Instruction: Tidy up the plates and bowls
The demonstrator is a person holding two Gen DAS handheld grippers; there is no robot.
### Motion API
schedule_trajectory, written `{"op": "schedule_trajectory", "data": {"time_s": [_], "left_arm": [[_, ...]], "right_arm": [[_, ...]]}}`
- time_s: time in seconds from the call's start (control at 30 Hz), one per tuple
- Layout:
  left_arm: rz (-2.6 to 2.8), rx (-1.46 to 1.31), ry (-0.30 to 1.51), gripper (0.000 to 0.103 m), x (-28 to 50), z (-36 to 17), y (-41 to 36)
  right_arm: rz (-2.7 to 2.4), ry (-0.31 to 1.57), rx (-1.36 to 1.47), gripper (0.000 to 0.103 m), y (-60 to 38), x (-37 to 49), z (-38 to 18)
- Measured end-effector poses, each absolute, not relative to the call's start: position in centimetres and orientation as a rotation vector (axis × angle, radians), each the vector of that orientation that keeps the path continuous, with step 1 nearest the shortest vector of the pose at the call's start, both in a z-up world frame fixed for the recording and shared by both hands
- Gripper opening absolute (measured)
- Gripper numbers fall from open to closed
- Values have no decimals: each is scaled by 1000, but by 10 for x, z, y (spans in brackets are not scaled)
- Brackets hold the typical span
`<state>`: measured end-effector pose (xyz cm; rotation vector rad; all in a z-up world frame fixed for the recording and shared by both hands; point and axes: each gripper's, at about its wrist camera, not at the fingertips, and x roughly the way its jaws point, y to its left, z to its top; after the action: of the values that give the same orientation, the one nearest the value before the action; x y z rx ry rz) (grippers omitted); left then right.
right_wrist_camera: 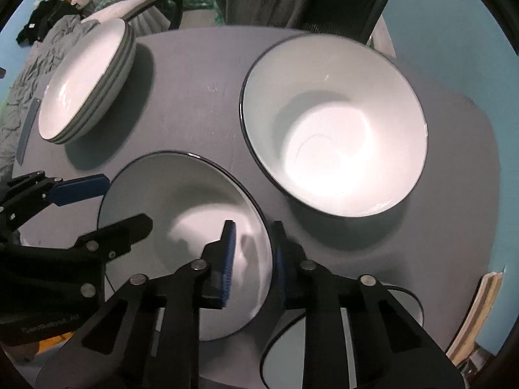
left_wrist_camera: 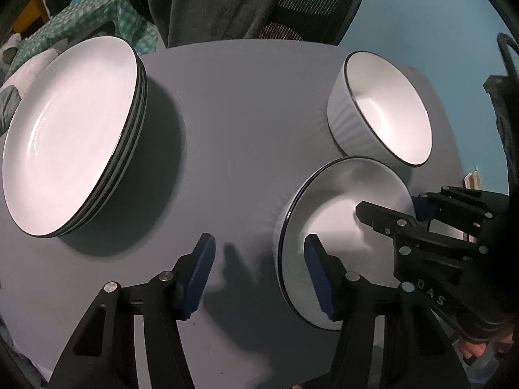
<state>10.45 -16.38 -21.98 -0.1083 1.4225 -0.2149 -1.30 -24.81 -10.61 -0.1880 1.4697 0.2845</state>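
A stack of white plates (left_wrist_camera: 71,136) with dark rims sits at the table's left; it also shows in the right wrist view (right_wrist_camera: 87,81). A white bowl (left_wrist_camera: 382,107) stands at the far right, large in the right wrist view (right_wrist_camera: 334,129). A nearer white bowl (left_wrist_camera: 337,227) sits in front of it. My right gripper (right_wrist_camera: 254,256) is shut on the nearer bowl (right_wrist_camera: 181,227), its fingers astride the rim. My left gripper (left_wrist_camera: 259,272) is open, its right finger inside that bowl and its left finger over the bare table.
The grey round table (left_wrist_camera: 233,123) carries everything. A dark office chair (left_wrist_camera: 259,0) stands behind the table. Another dark-rimmed white dish (right_wrist_camera: 292,356) lies under my right gripper at the near edge. Bedding (right_wrist_camera: 19,74) lies to the left.
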Motion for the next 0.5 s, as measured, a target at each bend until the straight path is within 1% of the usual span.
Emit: {"op": "schedule_trajectory", "data": {"time_s": [0.07,0.1,0.17,0.3,0.5], "left_arm": [[-219,-108,1425,56,105,-221,-162],[-220,-106,1424,53,105,-222,-162],[-219,-100,1434,51,105,-223,-160],[-221,-100,1441,51,107,-224,-158],[-234,-78,1445,51,107,-222,-150]], "right_arm": [[261,1484,-188,17,-250,-14,-109],[253,1490,-176,17,-252,-15,-109],[243,1497,-147,16,-255,-14,-108],[229,1525,-82,13,-260,-14,-105],[213,1540,-22,13,-256,-22,-99]]}}
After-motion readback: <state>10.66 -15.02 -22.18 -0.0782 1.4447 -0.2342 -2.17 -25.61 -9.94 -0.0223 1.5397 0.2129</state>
